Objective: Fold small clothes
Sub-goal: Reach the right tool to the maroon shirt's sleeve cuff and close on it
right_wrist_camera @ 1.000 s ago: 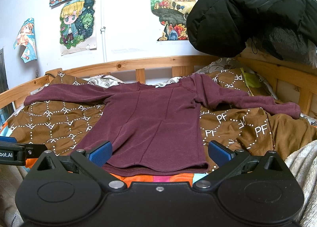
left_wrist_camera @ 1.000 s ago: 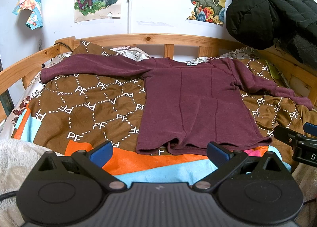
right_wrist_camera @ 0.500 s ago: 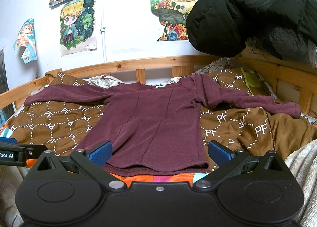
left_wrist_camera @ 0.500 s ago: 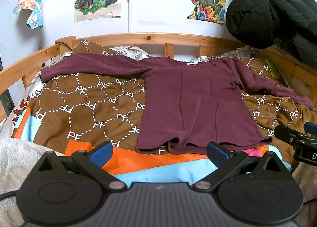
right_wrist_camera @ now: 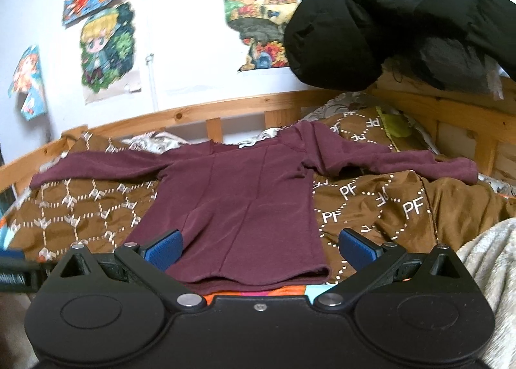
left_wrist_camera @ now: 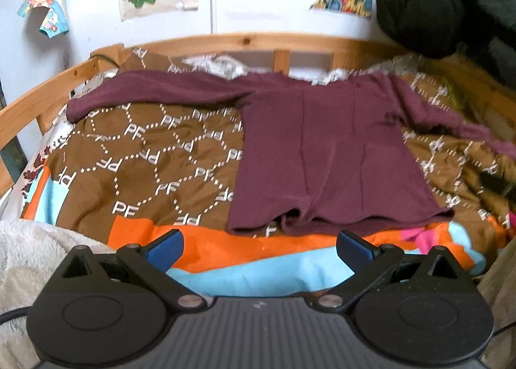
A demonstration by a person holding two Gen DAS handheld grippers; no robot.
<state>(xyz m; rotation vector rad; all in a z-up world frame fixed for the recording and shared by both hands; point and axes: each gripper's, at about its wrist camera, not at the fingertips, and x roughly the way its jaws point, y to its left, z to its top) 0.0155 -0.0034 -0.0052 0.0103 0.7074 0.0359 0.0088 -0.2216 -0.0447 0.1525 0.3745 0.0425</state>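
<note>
A maroon long-sleeved shirt lies flat on the brown patterned bedspread, sleeves spread to both sides, hem toward me. It also shows in the right wrist view. My left gripper is open and empty, just short of the hem, over the orange and blue blanket edge. My right gripper is open and empty, low over the hem's right part. The right gripper's dark body shows blurred at the right edge of the left wrist view.
A wooden bed rail runs around the far side. A black puffy jacket hangs at the upper right. A white fleece blanket lies at the near left and near right. Posters hang on the wall.
Both grippers have moved forward toward the shirt. The right gripper now sits closer over the hem, and its view tilts down. The shirt has not moved.
</note>
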